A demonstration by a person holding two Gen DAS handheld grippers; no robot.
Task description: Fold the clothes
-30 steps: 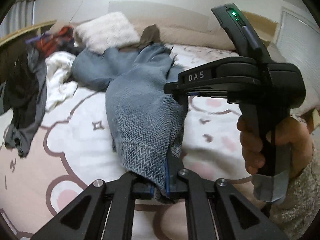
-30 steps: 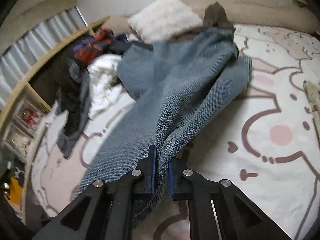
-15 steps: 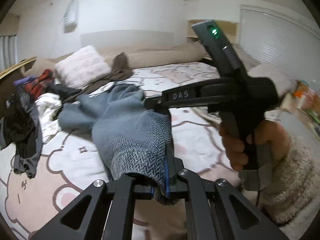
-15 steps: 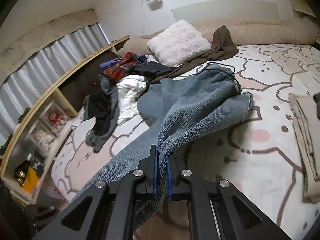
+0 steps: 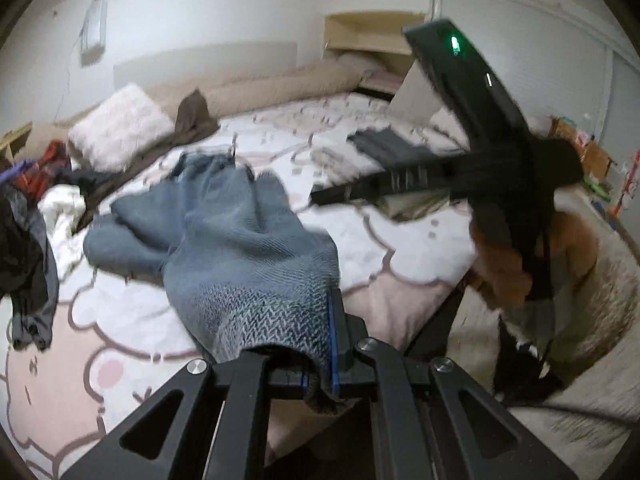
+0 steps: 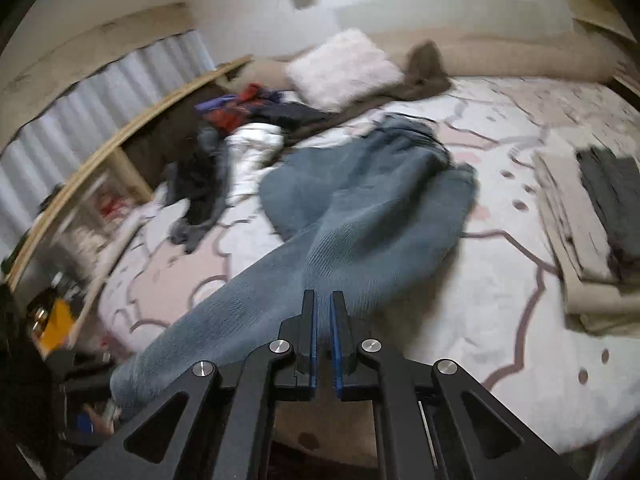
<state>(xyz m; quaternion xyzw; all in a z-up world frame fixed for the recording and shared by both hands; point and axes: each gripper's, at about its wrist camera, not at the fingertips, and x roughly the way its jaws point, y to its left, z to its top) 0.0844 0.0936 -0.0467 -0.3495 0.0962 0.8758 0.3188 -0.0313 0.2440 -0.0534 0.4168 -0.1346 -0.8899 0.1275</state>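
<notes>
A blue-grey knit garment (image 5: pixel 248 256) lies across the cartoon-print bed sheet (image 5: pixel 400 240). My left gripper (image 5: pixel 320 380) is shut on its near hem, which bunches between the blue pads. In the left wrist view my right gripper (image 5: pixel 316 199) hovers blurred above the bed, held by a hand (image 5: pixel 508 276), with its tip just right of the garment and no cloth in it. From the right wrist view, my right gripper (image 6: pixel 323 320) has its jaws almost together with nothing visible between them. The garment (image 6: pixel 360 220) stretches behind them toward the lower left.
A folded stack of beige and dark clothes (image 6: pixel 592 240) sits at the bed's right side. Unfolded clothes (image 6: pixel 240 136) are heaped at the left by a wooden shelf (image 6: pixel 80 208). A fluffy pillow (image 5: pixel 120 132) and a brown garment (image 5: pixel 192 116) lie at the head.
The right gripper no longer holds the garment and has lifted away to the right. Both views pulled back from the bed; the cloth has slumped onto the sheet, still held by the left gripper.
</notes>
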